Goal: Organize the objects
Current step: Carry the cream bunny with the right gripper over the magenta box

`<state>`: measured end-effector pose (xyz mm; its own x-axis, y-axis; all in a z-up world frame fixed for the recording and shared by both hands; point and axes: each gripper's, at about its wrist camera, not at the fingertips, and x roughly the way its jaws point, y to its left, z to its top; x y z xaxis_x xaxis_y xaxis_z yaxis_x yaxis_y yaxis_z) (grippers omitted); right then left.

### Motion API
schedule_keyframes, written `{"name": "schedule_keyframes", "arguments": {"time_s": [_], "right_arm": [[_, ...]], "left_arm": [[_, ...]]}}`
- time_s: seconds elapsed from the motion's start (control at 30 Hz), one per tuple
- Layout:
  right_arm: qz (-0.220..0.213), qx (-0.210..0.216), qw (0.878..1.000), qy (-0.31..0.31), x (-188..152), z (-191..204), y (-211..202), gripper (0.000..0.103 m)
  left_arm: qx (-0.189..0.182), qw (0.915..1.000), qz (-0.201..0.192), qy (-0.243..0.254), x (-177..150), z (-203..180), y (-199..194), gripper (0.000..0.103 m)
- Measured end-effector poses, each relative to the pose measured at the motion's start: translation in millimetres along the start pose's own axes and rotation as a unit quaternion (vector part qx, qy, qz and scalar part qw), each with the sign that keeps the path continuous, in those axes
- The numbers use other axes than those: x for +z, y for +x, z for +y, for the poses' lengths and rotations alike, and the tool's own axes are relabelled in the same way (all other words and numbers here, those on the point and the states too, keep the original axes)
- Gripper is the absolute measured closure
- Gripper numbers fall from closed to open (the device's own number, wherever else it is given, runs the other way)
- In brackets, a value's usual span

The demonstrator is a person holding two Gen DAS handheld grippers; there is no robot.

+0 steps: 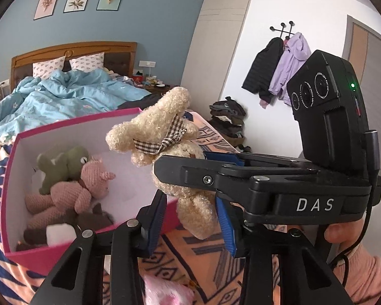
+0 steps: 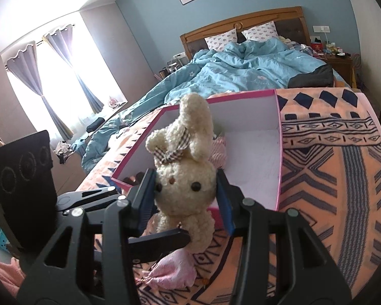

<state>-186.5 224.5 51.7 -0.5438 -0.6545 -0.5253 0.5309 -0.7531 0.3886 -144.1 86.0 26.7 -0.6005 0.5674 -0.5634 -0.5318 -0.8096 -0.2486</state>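
Both tools pinch the cream plush rabbit (image 2: 185, 178), right tool (image 2: 186, 198) on its head, left tool (image 1: 190, 216) on its legs; uneven pulling could drop it short of the pink box (image 1: 10, 178)

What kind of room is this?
A bedroom, most likely: there is a bed with pillows and a blue quilt, curtains at the window, and coats hung on the wall.

Patterned blanket (image 2: 330, 152) — pink box (image 2: 278, 152) on it.
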Motion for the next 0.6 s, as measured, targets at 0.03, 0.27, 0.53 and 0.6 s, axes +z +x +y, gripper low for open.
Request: {"name": "schedule_keyframes", "arguments": {"time_s": [0.03,0.27,0.53,0.6], "right_arm": [[0.001,-0.001,1.000,0.001,3,-2,2,0.055],[0.013,-0.007,1.000,0.021,20,-17,22,0.054],[0.033,-0.030,0.998,0.034,29,-36,48,0.053],[0.038,-0.035,0.998,0.041,29,-41,54,0.053]], "left_arm": [[0.003,1.0000,0.000,0.001,3,1,2,0.063],[0.023,0.9997,0.010,0.000,18,12,20,0.063],[0.034,0.9989,0.030,-0.012,28,27,45,0.063],[0.036,0.9985,0.037,-0.017,29,30,52,0.063]]}}
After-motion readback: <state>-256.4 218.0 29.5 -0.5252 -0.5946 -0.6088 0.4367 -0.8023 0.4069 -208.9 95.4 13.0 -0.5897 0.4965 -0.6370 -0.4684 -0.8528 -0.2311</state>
